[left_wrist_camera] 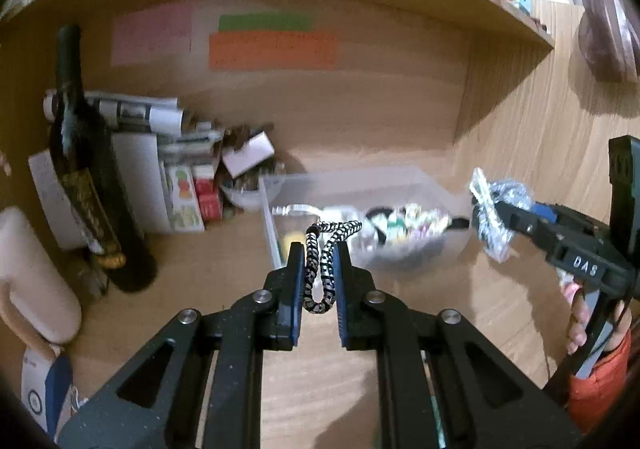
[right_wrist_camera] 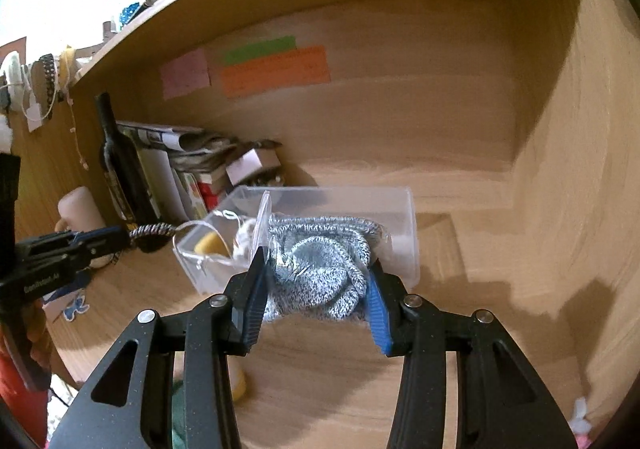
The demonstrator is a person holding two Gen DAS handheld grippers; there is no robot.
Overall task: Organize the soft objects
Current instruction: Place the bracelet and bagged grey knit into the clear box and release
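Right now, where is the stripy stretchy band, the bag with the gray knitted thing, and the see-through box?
stripy band [left_wrist_camera: 320, 265], left wrist view, its loop between the left gripper's fingers.
bag with gray knit [right_wrist_camera: 320, 273], right wrist view, middle of the knit inside.
see-through box [right_wrist_camera: 404, 237], right wrist view, its right wall.

Bin [left_wrist_camera: 280, 185] sits on the table [left_wrist_camera: 200, 309], mid-scene, w/ a shelf [left_wrist_camera: 500, 15] overhead and notes [left_wrist_camera: 272, 49] on the back wall behind it. Left of bin: bottle [left_wrist_camera: 80, 177] upright near the front, boxes [left_wrist_camera: 192, 201] and papers [left_wrist_camera: 132, 109] stacked behind/beside it, a bowl [left_wrist_camera: 244, 199] touching the bin's left wall. Mug [left_wrist_camera: 36, 273] is further left, nearer the camera than the bottle. Left hand-held gripper [left_wrist_camera: 318, 253] is just before the bin, cord [left_wrist_camera: 320, 269] between its fingers, one end reaching over the bin's rim. Right hand-held gripper [right_wrist_camera: 316, 269] is at the bin's right side w/ a bag [right_wrist_camera: 320, 269] between its fingers, held above the table, apart from the bin.
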